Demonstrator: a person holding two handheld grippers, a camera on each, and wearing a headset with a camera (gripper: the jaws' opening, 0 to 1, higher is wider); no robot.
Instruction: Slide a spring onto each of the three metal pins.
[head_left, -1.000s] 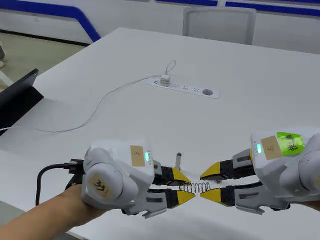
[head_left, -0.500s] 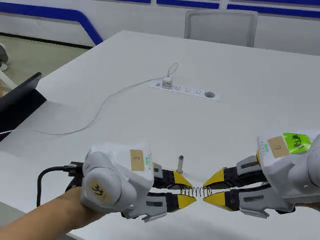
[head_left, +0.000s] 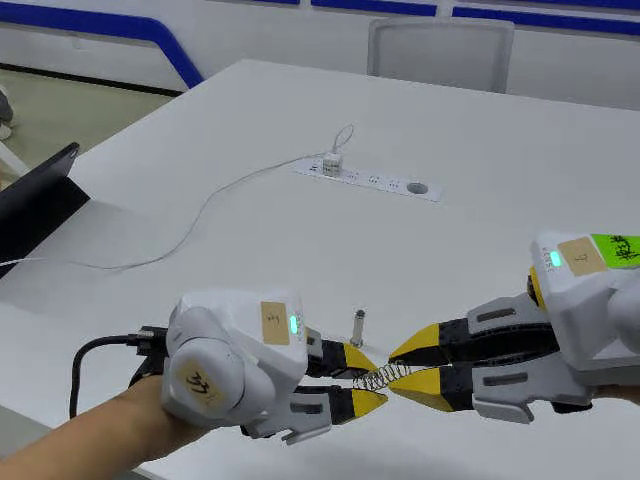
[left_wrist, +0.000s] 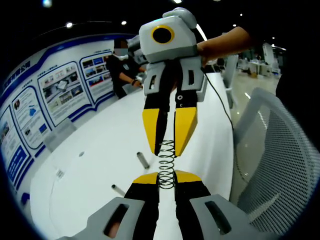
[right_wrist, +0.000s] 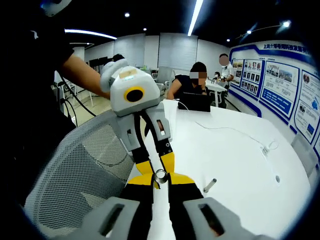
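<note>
head view, with both gripper views. the left gripper (head_left: 366, 386) and the right gripper (head_left: 398, 366) meet tip to tip just above the near edge of the white table (head_left: 480, 240). the spring (head_left: 384, 375) bridges the short gap between them.

left gripper: its jaws are drawn together on one end of the spring. in the left gripper view the coil rises straight ahead out of its yellow tips to the tips of the right gripper opposite.

right gripper: its jaws are likewise pinched on the other end of the spring. in the right gripper view the coil shows end-on as a small ring at its own tips, with the left gripper just beyond.

a metal pin (head_left: 358, 326) stands upright on the table just beyond the left gripper's tips, apart from the spring and bare. in the left gripper view a second pin (left_wrist: 118, 190) shows on the table to the left of that gripper's jaws, nearer than the first; whether it stands or lies cannot be told.

well ahead of both grippers lies a power strip (head_left: 368, 178) with a white cable (head_left: 200, 215) trailing off to the left gripper's side. a mesh-backed chair (head_left: 440, 50) stands at the far edge of the table.
</note>
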